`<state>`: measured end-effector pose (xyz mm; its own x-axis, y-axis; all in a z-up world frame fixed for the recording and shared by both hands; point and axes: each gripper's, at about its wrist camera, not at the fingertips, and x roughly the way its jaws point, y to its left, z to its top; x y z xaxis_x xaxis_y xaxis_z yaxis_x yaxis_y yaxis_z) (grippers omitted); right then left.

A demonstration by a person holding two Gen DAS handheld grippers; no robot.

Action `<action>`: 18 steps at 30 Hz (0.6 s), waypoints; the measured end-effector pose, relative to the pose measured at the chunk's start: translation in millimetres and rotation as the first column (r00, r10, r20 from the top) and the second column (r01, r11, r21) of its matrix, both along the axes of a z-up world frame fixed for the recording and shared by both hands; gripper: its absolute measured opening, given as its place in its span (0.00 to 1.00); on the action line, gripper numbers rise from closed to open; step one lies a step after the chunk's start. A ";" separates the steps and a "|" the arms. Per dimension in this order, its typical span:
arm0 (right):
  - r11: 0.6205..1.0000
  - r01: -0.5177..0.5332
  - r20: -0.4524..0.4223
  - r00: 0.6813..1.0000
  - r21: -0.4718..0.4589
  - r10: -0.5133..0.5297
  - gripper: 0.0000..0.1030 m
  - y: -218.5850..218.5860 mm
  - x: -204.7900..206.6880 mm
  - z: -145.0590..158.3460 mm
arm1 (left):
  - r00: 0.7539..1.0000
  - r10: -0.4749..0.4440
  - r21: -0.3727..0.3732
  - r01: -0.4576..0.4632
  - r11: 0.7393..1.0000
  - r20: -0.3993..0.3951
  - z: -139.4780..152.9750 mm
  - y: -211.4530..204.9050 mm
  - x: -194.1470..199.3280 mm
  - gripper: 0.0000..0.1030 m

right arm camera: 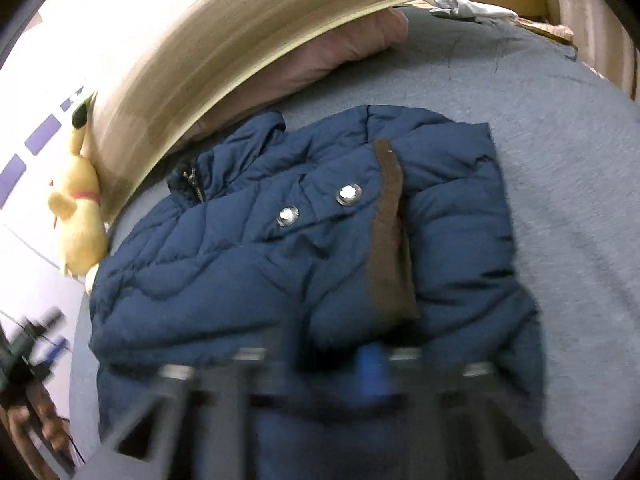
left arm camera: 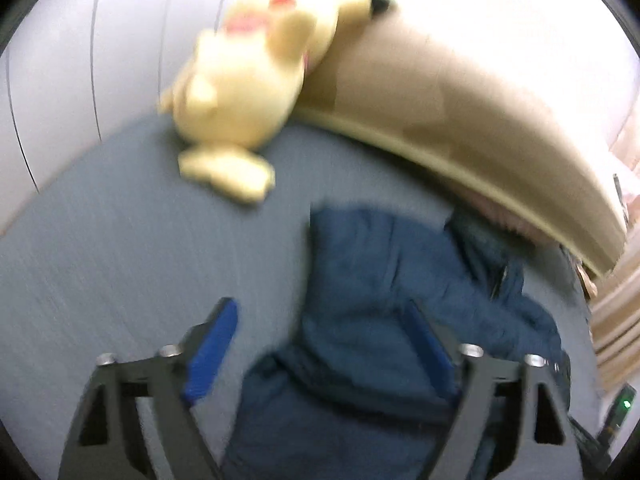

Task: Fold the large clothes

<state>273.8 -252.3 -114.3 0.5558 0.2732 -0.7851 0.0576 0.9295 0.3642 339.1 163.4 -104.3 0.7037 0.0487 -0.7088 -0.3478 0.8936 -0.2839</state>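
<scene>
Puffy navy quilted jacket lies half-folded on the grey bed (sleeve tucked at twelve o'clock); left gripper fingers apart, right gripper's blurred, seemingly apart, for regripping

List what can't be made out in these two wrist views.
- Right tongs, right wrist view: motion blur smears the fingers; spacing unreadable.
- Blue jacket: lower hem hidden behind the tongs and cut by the bottom edge.
- Yellow plush toy, left wrist view: blurred, face details lost.
- Left tongs: open, nothing gripped; jacket contact unclear.
</scene>
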 end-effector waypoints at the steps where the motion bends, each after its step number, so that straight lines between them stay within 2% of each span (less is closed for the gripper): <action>1: 1.000 -0.004 0.020 1.000 -0.006 0.004 0.96 -5.0 -6.8 7.2 | 1.000 -0.011 0.032 0.011 0.999 0.016 5.8 -2.0 0.6 0.84; 4: 0.996 0.073 0.089 0.994 -0.041 -0.069 0.95 -23.5 -23.9 31.3 | 0.995 -0.096 0.144 0.095 0.985 0.000 5.3 -31.5 22.1 0.84; 6: 0.992 0.121 0.157 0.981 -0.023 -0.116 0.95 -31.3 -30.4 47.1 | 0.987 -0.159 0.235 0.161 0.959 -0.028 -6.0 -58.9 34.6 0.84; 8: 0.995 0.096 0.219 0.972 -0.030 -0.088 0.95 -22.6 -26.0 63.3 | 0.978 -0.196 0.333 0.206 0.920 -0.064 -20.3 -83.5 47.2 0.84; 9: 0.996 0.065 0.236 0.970 -0.060 -0.050 0.95 -11.2 -19.9 67.6 | 0.977 -0.202 0.353 0.215 0.911 -0.075 -24.2 -91.1 48.0 0.84; 12: 0.990 -0.014 0.263 0.964 -0.139 0.051 0.95 25.8 -1.9 64.7 | 0.968 -0.208 0.378 0.246 0.892 -0.139 -40.0 -99.4 51.2 0.84; 14: 0.978 -0.047 0.251 0.963 -0.205 0.099 0.95 50.0 13.6 50.3 | 0.964 -0.204 0.375 0.254 0.891 -0.170 -52.6 -99.0 55.4 0.84; 15: 0.971 -0.054 0.233 0.966 -0.234 0.110 0.95 57.2 21.0 41.1 | 0.963 -0.204 0.372 0.257 0.892 -0.176 -57.5 -98.4 56.0 0.85; 18: 0.939 -0.070 0.100 0.989 -0.336 0.109 0.95 68.7 44.5 -2.6 | 0.962 -0.207 0.364 0.260 0.894 -0.179 -67.7 -98.2 56.4 0.86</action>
